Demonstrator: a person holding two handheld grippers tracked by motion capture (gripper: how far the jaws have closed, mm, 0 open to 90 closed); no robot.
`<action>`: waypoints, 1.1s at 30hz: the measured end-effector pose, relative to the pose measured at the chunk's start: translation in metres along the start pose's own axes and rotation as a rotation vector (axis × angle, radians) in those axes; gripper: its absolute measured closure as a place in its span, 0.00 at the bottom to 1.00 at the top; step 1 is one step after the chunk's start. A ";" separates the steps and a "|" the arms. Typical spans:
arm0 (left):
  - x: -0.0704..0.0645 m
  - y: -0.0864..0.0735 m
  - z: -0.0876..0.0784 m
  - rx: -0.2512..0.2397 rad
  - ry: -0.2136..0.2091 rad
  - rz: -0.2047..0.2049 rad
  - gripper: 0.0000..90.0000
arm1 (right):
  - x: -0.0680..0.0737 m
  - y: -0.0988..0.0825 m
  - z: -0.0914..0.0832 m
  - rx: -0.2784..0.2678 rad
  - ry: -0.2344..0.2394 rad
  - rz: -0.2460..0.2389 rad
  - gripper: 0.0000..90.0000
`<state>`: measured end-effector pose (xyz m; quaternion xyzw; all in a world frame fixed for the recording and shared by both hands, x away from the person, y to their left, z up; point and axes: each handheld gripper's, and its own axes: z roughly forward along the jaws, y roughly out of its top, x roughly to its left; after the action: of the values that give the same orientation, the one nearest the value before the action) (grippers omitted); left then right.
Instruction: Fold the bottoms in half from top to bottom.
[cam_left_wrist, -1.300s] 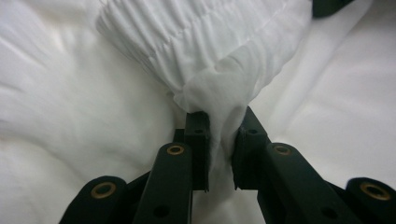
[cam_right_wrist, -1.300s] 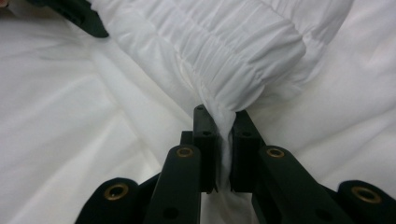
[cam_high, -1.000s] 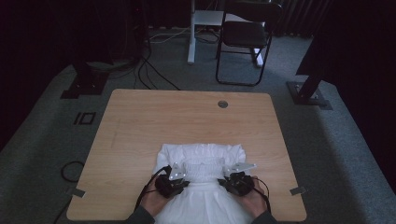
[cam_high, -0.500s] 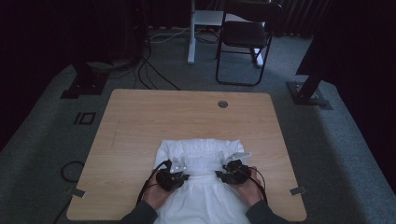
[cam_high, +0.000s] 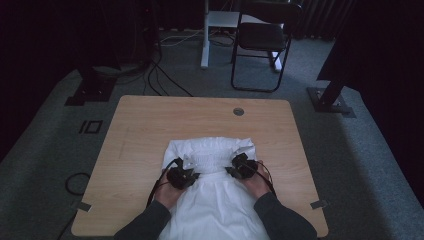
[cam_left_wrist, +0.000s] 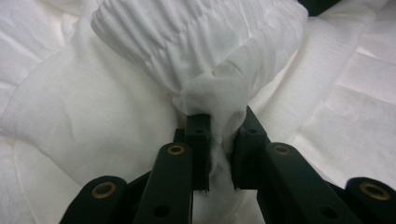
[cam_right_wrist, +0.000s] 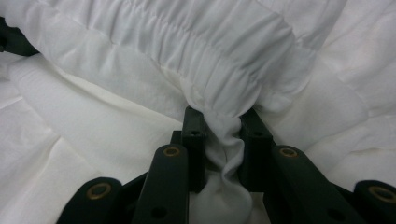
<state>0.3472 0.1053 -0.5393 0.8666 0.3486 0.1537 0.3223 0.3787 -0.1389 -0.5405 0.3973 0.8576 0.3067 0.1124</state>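
Both tongs, left (cam_high: 192, 174) and right (cam_high: 231, 169), clamped on the white, gathered, crumpled garment (cam_high: 215, 200).

Beyond the white garment (cam_high: 210, 165) we see bare table (cam_high: 200, 120) offering free passage; only a grommet (cam_high: 238, 111) interrupts it.

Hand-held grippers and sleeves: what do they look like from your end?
Both are black. The left hand-held gripper and right hand-held gripper have linked bars with brass-coloured pivots, square jaw blocks and thin dark trailing cables. The sleeves are dark grey.
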 end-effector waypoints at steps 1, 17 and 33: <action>0.004 0.003 0.002 0.006 0.005 -0.003 0.89 | -0.002 0.003 0.002 0.000 0.000 0.008 0.84; 0.053 0.038 0.030 0.037 0.072 -0.057 0.91 | -0.027 0.054 0.036 -0.001 -0.075 0.060 0.87; 0.088 0.072 0.052 0.081 0.120 -0.174 0.92 | -0.048 0.092 0.060 -0.002 -0.128 0.139 0.91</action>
<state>0.4715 0.1044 -0.5268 0.8347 0.4472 0.1622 0.2776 0.4925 -0.1031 -0.5335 0.4747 0.8186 0.2885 0.1457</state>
